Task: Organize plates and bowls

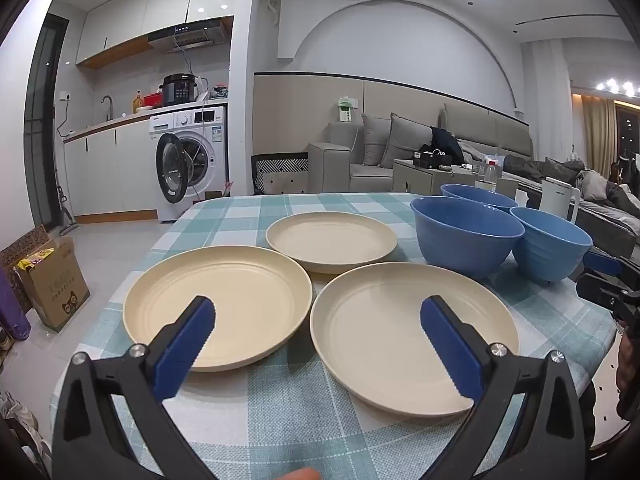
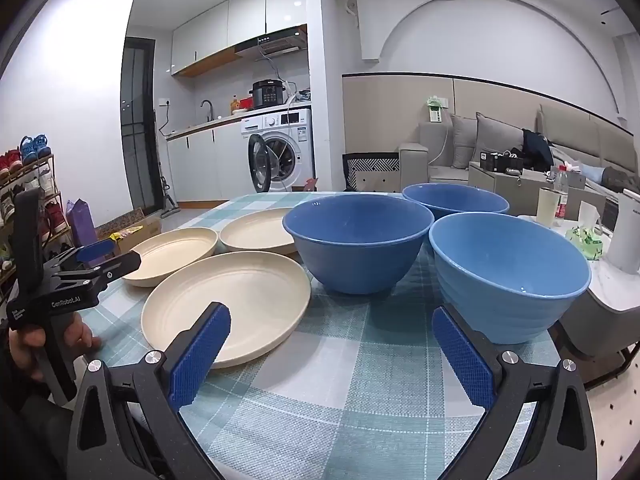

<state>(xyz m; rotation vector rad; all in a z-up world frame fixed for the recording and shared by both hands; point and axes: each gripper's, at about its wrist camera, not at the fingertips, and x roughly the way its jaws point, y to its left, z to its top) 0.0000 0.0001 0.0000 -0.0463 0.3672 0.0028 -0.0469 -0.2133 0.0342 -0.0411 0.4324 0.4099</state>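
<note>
Presently, in the left wrist view, the left gripper (image 1: 318, 326) hangs wide open and empty over two near cream plates (image 1: 218, 306) (image 1: 414, 338), a third (image 1: 332, 242) behind; a careless closing could pinch both rims at once. The right wrist view shows the right gripper (image 2: 332, 338) likewise agape before the nearest blue bowl (image 2: 508, 276); only here do all three bowl interiors show.

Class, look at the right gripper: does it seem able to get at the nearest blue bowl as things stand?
Probably yes. The right gripper is open and empty, and the nearest blue bowl stands just ahead of its right finger, with only bare tablecloth between.
</note>
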